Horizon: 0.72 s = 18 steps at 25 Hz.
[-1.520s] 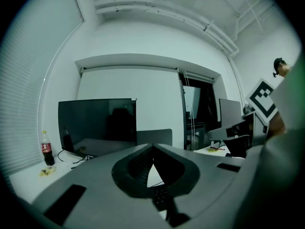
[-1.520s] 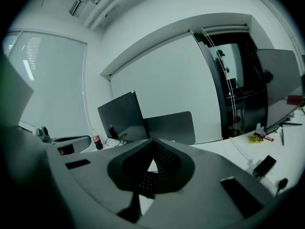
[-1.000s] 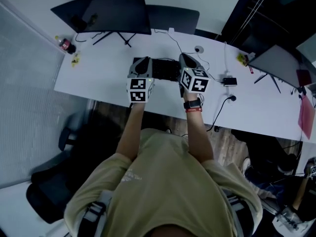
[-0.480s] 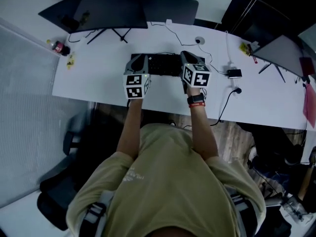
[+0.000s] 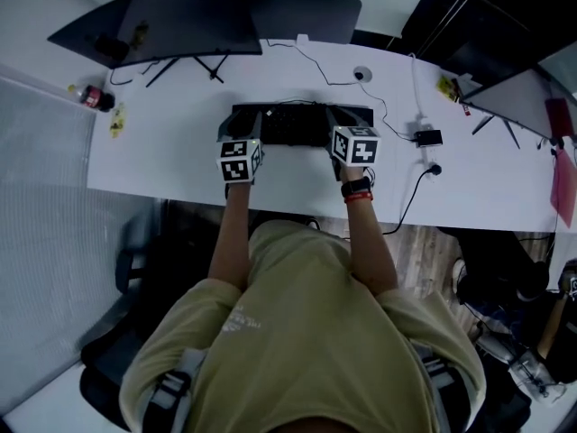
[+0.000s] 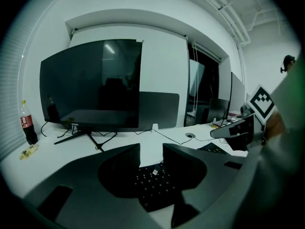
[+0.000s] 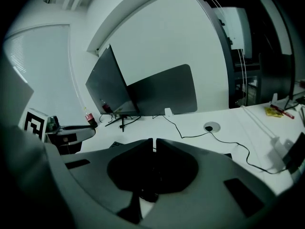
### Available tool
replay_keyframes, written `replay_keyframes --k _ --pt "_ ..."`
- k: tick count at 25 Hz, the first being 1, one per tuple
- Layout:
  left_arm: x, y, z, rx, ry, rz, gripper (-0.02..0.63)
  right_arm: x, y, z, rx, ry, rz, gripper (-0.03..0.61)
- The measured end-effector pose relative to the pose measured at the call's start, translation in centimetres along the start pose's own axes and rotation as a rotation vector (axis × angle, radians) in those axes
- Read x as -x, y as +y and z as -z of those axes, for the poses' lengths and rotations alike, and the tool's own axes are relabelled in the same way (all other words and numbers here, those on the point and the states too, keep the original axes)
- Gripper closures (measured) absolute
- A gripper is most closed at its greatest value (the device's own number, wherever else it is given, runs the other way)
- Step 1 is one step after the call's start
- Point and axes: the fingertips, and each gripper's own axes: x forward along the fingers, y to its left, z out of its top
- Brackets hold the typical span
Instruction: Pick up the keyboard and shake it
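- Bottle: standing far left of the keyboard; red label showing, print too small to read.
- Monitor: standing behind the keyboard's left end, screen dark.
- Left hand-held gripper: sitting at the keyboard's left end, jaws standing apart, keys showing beneath the gap; its cube is showing black-and-white square markers.
- Keyboard: black, lying on the white desk.
- Right hand-held gripper: sitting at the keyboard's right end, jaws drawn almost together, leaving a thin slit; nothing is showing between them.
- Forearms: both reaching straight forward side by side toward the keyboard, the right wrist wearing a watch and a red band.
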Motion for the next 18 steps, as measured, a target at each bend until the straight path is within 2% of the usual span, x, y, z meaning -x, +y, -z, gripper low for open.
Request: replay_keyframes --k 1,4,5,6,7,18 --pt "-0.6 0.2 0.2 0.008 0.009 0.005 0.456 -0.3 -0.4 0.0 -0.002 0.004 0.008 0.557" --pt "-1.8 1.1 0.8 0.018 0.032 0.007 0.440 -1.1 -1.8 0.1 -0.011 0.015 0.033 0.537" --pt "-2.2 1.3 1.1 0.017 0.041 0.010 0.431 -1.3 -2.3 0.2 -0.011 0.018 0.041 0.494" --pt "-2.5 1.5 1.3 0.016 0.051 0.014 0.423 -1.6 -2.7 0.2 -0.010 0.022 0.049 0.423" --pt "-2.8 1.7 1.6 0.013 0.061 0.018 0.417 -1.8 -3.1 0.3 -0.010 0.028 0.058 0.387" --pt "-6.0 4.7 4.1 0.020 0.189 0.036 0.316 -2.4 -8.2 1.0 -0.004 0.093 0.171 0.330"
